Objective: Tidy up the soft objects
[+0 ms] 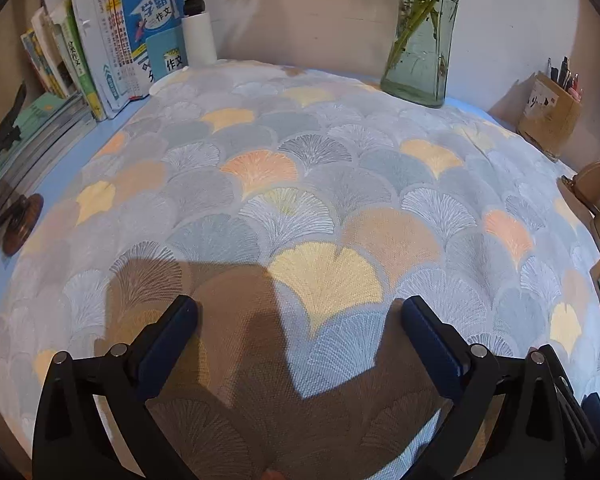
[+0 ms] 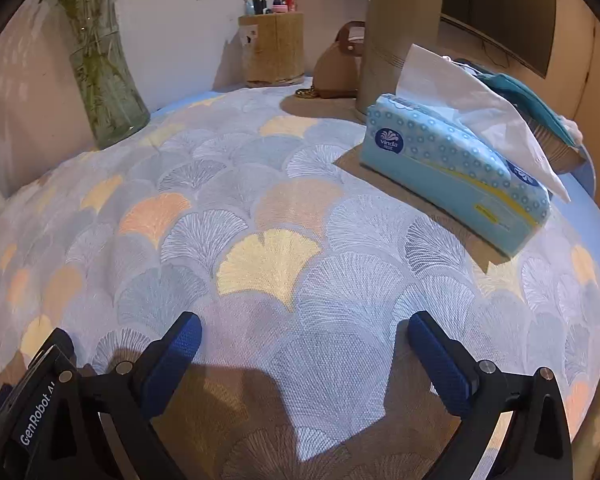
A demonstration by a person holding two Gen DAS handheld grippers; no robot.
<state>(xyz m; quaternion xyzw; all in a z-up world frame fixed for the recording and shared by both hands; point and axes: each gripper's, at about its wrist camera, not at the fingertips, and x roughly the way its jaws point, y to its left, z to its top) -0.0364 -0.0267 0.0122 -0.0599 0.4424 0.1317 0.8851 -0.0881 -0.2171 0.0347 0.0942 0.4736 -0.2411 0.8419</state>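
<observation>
Meanwhile, the left claw [image 1: 298, 314] is hovering low over the patterned cloth [image 1: 300, 184], its blue pads [image 1: 168, 344] spread wide and holding nothing. At the far left of its view, books [image 1: 100, 52] are leaning in a row along the wall, with a glass vase [image 1: 420, 40] of green stems standing at the back and a pen holder [image 1: 548, 120] off to the right. No soft object other than the cloth is showing in the left view.

Further right, the right claw [image 2: 305, 330] is likewise gaping wide and empty just above the same cloth. The tissue pack [image 2: 456, 172], one sheet sticking up from its slot, is lying ahead and to the right of this claw, its long axis running diagonally from far-left to near-right. By that lie, the right claw is judged the nearer one and would need to swing right and turn across the pack's narrow width. Behind the pack, a tan cylinder [image 2: 400, 32] and a small brown bag [image 2: 340, 64] are crowding the table's far edge.
</observation>
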